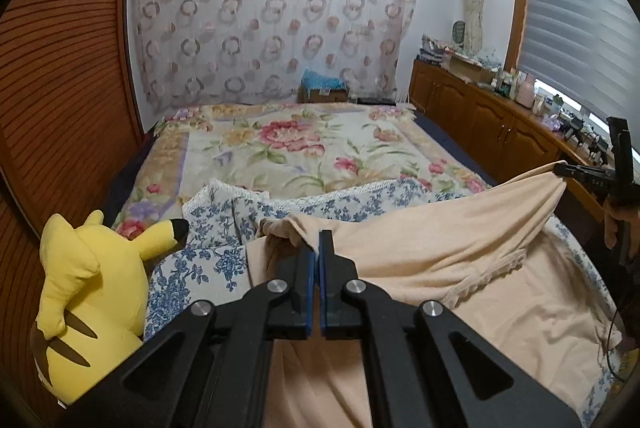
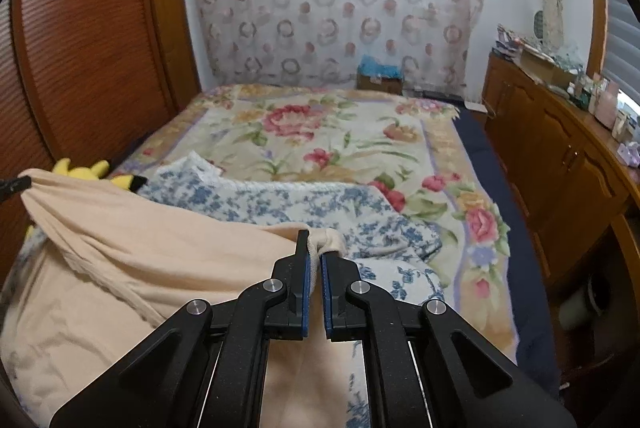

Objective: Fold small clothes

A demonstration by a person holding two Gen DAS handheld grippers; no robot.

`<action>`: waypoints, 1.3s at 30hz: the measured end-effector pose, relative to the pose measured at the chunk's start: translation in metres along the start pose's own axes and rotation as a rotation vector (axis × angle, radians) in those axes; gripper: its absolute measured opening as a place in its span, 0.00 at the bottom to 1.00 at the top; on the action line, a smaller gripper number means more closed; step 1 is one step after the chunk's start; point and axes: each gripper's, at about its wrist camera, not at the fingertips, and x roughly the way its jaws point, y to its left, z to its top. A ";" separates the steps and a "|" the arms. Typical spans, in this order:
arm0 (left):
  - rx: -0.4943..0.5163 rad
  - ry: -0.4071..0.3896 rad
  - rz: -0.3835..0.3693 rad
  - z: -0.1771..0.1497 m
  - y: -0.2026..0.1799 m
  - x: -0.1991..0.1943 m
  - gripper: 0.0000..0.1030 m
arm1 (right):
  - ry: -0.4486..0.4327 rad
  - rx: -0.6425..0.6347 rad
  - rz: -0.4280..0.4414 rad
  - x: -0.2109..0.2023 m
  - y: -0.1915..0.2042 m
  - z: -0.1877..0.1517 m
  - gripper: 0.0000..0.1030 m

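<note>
A peach-coloured garment (image 1: 432, 260) with a lace-trimmed edge hangs stretched between my two grippers above the bed. My left gripper (image 1: 319, 248) is shut on its left corner. My right gripper (image 2: 315, 252) is shut on its right corner, where the cloth bunches past the tips. The right gripper also shows at the far right of the left wrist view (image 1: 560, 170), pinching the raised corner. The garment (image 2: 140, 268) sags down onto the bed between them.
A blue-and-white floral cloth (image 1: 320, 206) lies under the garment on a flowered bedspread (image 1: 288, 148). A yellow plush toy (image 1: 88, 292) sits at the left. Wooden cabinets (image 2: 560, 168) line the right; a slatted wooden door (image 2: 80, 48) stands left.
</note>
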 end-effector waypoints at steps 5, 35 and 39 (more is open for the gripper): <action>-0.007 -0.056 -0.006 -0.005 -0.002 -0.039 0.00 | -0.042 -0.008 0.033 -0.039 0.011 -0.003 0.02; -0.033 0.066 0.012 -0.163 -0.022 -0.151 0.00 | 0.066 -0.001 0.051 -0.180 0.048 -0.185 0.02; -0.031 0.107 0.016 -0.180 -0.024 -0.146 0.00 | 0.138 -0.010 0.028 -0.163 0.050 -0.205 0.08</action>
